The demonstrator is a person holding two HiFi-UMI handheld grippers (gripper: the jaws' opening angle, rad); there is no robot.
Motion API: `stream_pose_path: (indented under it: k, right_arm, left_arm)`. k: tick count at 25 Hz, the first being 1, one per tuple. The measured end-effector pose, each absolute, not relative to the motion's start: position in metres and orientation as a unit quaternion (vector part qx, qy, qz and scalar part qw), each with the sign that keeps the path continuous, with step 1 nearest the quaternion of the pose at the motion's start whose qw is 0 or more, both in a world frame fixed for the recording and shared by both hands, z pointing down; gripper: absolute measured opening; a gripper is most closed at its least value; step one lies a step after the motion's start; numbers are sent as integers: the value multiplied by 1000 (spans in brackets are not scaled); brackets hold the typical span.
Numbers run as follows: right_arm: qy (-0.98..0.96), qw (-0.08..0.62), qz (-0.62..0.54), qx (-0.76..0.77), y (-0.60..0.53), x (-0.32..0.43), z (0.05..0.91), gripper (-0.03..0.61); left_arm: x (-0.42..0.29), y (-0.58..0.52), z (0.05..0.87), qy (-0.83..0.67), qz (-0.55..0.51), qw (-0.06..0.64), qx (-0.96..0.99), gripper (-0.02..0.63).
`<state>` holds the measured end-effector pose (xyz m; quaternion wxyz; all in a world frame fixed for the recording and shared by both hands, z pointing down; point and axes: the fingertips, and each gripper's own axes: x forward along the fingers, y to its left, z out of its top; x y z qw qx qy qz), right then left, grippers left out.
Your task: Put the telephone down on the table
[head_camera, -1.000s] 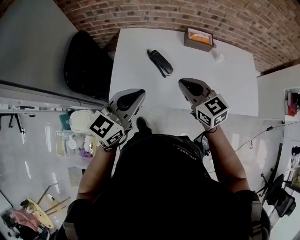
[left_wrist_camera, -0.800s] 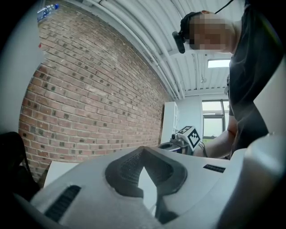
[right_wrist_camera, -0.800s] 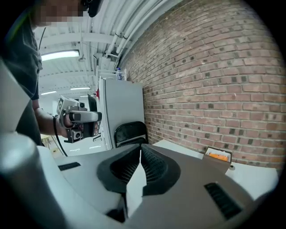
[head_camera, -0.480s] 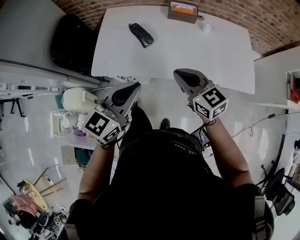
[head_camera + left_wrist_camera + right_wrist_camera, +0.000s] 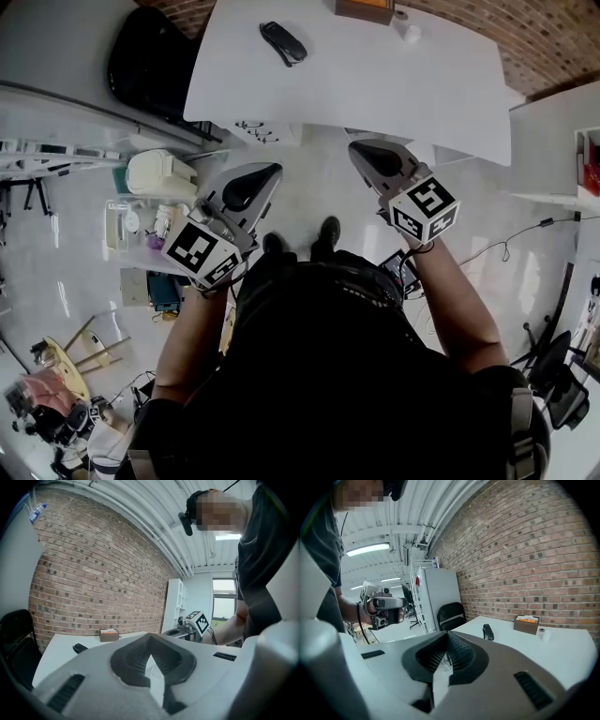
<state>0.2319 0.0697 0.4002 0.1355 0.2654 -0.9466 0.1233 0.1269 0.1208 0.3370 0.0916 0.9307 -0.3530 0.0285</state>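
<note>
The black telephone [image 5: 283, 43] lies flat on the white table [image 5: 375, 84], near its far left corner. It also shows small in the left gripper view as the telephone [image 5: 79, 648] and in the right gripper view as the telephone [image 5: 488, 632]. My left gripper [image 5: 267, 172] and right gripper [image 5: 361, 150] hang over the floor, well short of the table's near edge. Both are shut and hold nothing. The jaws meet tip to tip in the left gripper [image 5: 150, 637] and right gripper [image 5: 446, 636] views.
A brown cardboard box [image 5: 366, 9] with something orange in it and a small white roll [image 5: 412, 33] stand at the table's far edge. A black chair [image 5: 155, 66] stands left of the table. Bins and clutter [image 5: 155, 183] line the floor at left. A brick wall runs behind.
The table with the telephone has slid up and away in the head view as the person backs off. Both grippers stay shut and now hang over the floor.
</note>
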Motion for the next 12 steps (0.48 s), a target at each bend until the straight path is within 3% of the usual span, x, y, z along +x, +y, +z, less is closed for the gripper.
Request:
stream_pose_path:
  k: [12]
  right_arm:
    - [-941, 134, 118, 287, 190, 185, 375, 15]
  left_arm:
    - [78, 234, 332, -314, 13, 84, 946, 8]
